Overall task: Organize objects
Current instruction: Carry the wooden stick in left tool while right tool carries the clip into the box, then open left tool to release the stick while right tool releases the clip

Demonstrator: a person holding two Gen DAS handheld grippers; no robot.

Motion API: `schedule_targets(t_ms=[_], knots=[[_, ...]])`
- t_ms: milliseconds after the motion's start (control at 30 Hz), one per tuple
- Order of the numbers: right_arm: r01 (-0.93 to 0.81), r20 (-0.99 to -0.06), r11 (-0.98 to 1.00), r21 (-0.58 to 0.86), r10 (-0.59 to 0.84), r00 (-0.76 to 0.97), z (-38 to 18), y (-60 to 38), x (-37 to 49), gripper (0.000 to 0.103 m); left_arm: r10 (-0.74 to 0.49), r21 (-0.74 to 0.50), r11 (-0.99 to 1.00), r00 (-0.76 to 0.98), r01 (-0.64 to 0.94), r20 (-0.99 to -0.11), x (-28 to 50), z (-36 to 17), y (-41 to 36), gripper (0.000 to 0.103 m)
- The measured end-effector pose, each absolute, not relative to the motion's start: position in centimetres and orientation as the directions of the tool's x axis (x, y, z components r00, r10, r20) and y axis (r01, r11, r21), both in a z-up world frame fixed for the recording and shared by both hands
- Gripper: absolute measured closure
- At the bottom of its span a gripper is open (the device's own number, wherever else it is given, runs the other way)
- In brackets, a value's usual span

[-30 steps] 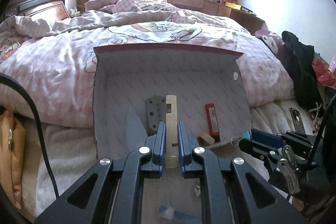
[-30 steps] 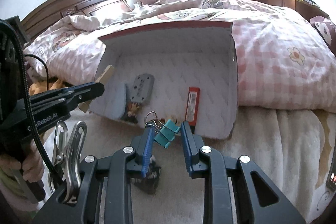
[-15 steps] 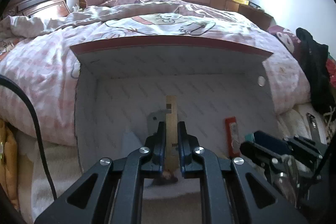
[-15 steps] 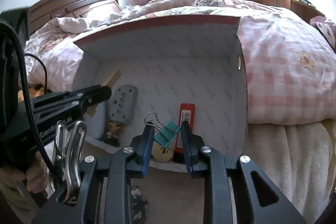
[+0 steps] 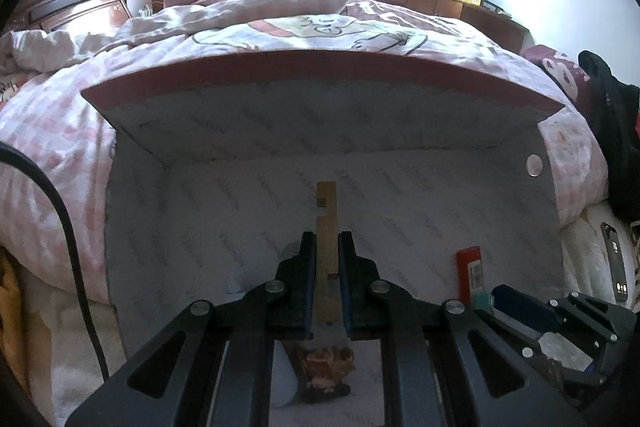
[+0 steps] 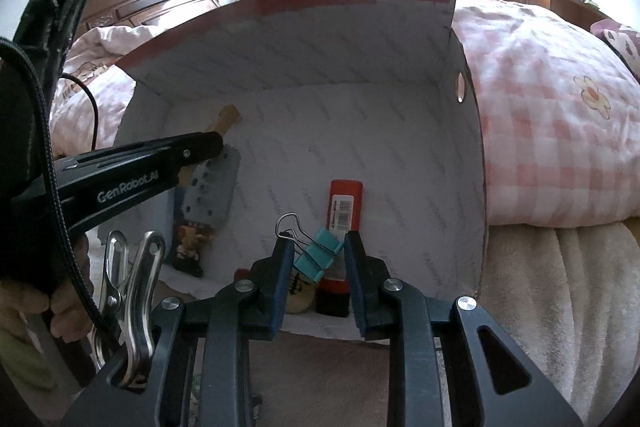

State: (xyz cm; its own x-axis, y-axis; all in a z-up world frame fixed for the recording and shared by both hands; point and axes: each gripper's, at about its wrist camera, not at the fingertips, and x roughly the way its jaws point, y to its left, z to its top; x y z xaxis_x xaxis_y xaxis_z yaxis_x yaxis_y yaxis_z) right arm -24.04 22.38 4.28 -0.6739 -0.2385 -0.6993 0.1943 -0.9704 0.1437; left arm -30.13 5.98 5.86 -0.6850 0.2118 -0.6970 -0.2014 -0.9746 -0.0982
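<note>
Bedside box (image 6: 460, 187) holds both tongs (image 5: 326, 255) (image 6: 318, 259) within its walls.

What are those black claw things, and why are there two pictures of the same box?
The black claws are grippers, like big tongs. A person holds one in each hand, and each has a small camera looking along its two fingers. That gives two pictures of one moment.

In the left camera's picture, the left gripper is squeezing a thin wooden piece. In the right camera's picture, the right gripper is squeezing a teal binder clip.

Both point into an open cardboard box that sits in front of a bed with a pink quilt. Inside the box are a red packet, a grey plate with holes and a small brown figurine. A steel clip hangs beside the right gripper.
</note>
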Motion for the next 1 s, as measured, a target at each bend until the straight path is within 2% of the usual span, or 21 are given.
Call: schedule_targets(t_ms=[433,467,567,667,700,1000], knots=[[0.197,-0.697,-0.97,0.139,-0.237,-0.677,3.8,22.5,-24.3,0.076,0.19,-0.084,-0.979,-0.692,-0.184,-0.696,-30.4,5.7,6.4,0.093],[0.199,-0.695,-0.97,0.139,-0.238,-0.678,3.8,22.4,-24.2,0.073,0.188,-0.084,-0.98,-0.691,-0.182,-0.698,-30.4,5.7,6.4,0.093],[0.213,-0.687,-0.966,0.148,-0.256,-0.68,3.8,22.4,-24.0,0.067,0.19,-0.082,-0.979,-0.683,-0.188,-0.705,-30.3,5.7,6.6,0.086],[0.22,-0.683,-0.966,0.137,-0.253,-0.685,4.1,22.1,-23.6,0.059,0.168,-0.064,-0.982,-0.682,-0.175,-0.712,-29.9,5.7,6.5,0.066],[0.219,-0.68,-0.967,0.133,-0.249,-0.689,4.2,22.0,-23.4,0.059,0.165,-0.063,-0.983,-0.683,-0.171,-0.711,-29.7,5.7,6.4,0.062],[0.196,-0.656,-0.965,0.173,-0.261,-0.708,5.2,22.7,-22.5,0.056,0.144,-0.054,-0.987,-0.695,-0.15,-0.705,-28.3,6.9,5.4,0.061]])
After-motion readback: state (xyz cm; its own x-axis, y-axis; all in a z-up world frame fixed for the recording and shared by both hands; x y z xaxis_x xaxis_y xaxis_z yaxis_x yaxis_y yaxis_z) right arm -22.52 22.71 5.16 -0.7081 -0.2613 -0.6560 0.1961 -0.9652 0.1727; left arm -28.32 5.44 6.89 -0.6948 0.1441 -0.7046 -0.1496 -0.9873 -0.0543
